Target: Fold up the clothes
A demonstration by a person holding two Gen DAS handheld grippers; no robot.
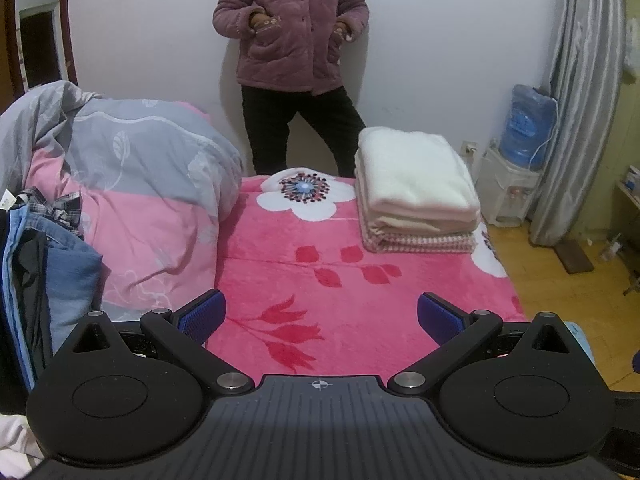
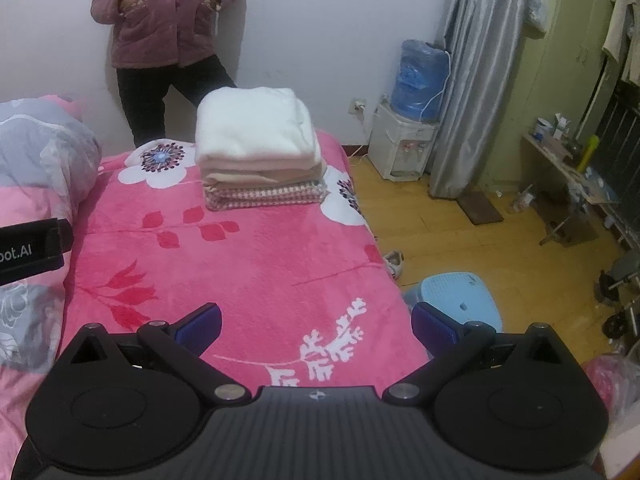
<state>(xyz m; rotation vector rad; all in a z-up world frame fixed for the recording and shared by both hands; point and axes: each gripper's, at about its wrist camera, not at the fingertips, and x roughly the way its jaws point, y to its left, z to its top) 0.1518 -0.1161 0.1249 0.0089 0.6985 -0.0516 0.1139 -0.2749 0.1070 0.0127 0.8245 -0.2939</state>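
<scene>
Ribbed hand-held gripper (image 1: 321,316) gapes over plush blanket (image 1: 340,292).

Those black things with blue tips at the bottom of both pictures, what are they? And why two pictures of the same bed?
Each is a claw that a person holds, one per hand, with a camera on it looking forward. One picture comes from the left claw, the other from the right claw. Both are open and hold nothing. On the pink flowered blanket sits a stack of folded clothes. At the left lie a bundled quilt and unfolded clothes. Someone in a purple jacket stands by the wall.
</scene>
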